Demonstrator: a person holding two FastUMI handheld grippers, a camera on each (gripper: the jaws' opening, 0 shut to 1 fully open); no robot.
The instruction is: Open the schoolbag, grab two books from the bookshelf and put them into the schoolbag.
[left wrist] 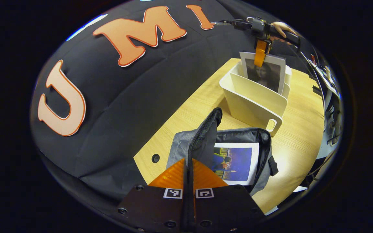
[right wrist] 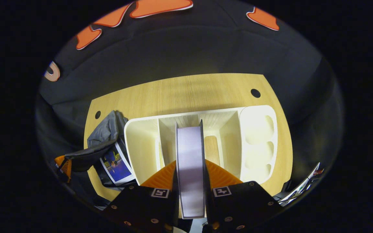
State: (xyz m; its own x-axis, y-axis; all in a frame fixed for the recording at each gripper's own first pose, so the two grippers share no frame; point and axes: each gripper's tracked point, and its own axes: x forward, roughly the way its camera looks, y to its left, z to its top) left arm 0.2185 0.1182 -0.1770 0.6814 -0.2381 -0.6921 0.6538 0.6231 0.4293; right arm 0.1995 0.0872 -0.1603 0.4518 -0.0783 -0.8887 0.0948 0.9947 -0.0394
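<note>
At the bottom centre of the left gripper view, the left gripper has its orange fingers closed on the raised flap of the grey schoolbag. The bag lies open on the wooden tabletop with one blue-covered book inside. Toward the upper right, the right gripper pinches the top edge of a second book standing in the cream bookshelf. Low in the right gripper view, that book sits clamped between both fingers.
</note>
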